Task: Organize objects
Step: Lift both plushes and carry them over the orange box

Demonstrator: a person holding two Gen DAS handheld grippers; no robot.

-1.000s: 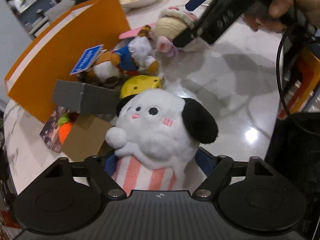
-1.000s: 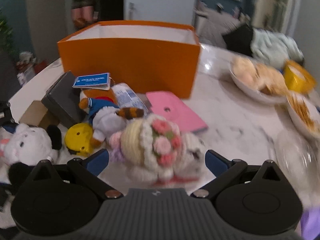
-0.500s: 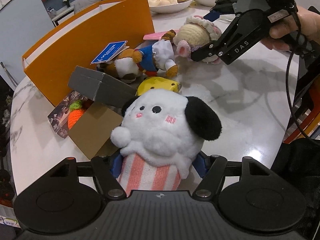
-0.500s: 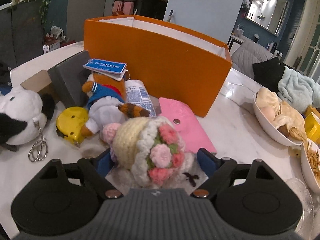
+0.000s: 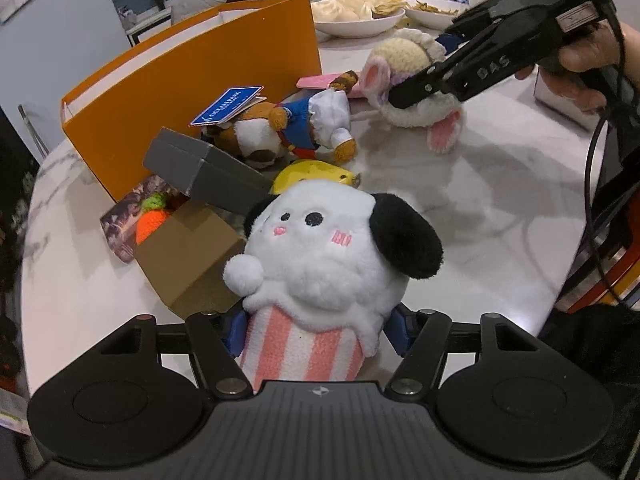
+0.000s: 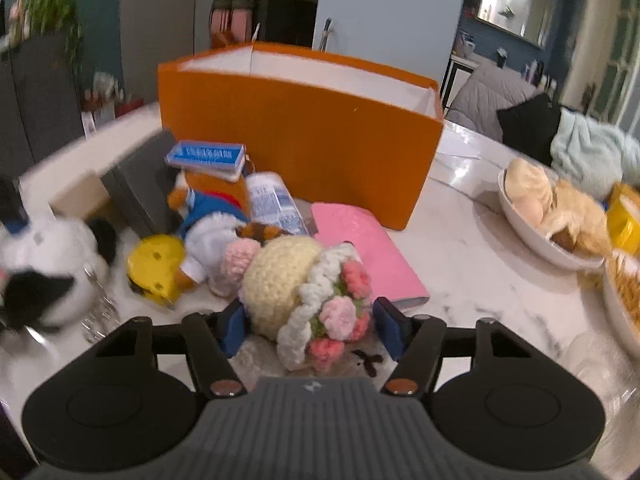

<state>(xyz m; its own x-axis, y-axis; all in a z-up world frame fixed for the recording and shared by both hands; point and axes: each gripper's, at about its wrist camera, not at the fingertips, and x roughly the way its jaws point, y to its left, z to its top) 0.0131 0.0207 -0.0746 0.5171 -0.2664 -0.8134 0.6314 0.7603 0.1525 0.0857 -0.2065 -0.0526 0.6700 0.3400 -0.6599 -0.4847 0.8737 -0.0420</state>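
My left gripper (image 5: 318, 330) is shut on a white plush dog (image 5: 332, 248) with black ears and a pink-striped body, held above the marble table (image 5: 480, 200). My right gripper (image 6: 308, 326) is shut on a cream crochet doll (image 6: 304, 288) with a pink flower wreath; it also shows in the left wrist view (image 5: 412, 76), lifted off the table. An open orange box (image 6: 304, 132) stands behind the pile. A brown sailor plush (image 5: 288, 128) with a blue tag lies in front of the box.
A grey box (image 5: 200, 168), a cardboard box (image 5: 188, 256), an orange crochet carrot (image 5: 150, 220) and a yellow toy (image 5: 312, 172) lie near the plush dog. A pink pouch (image 6: 364, 248) lies by the orange box. Bowls of food (image 6: 552, 216) stand at the right.
Both grippers have risen with their toys. The right gripper's jaws have closed in on the crochet doll and lifted it. The left gripper holds the plush dog throughout.
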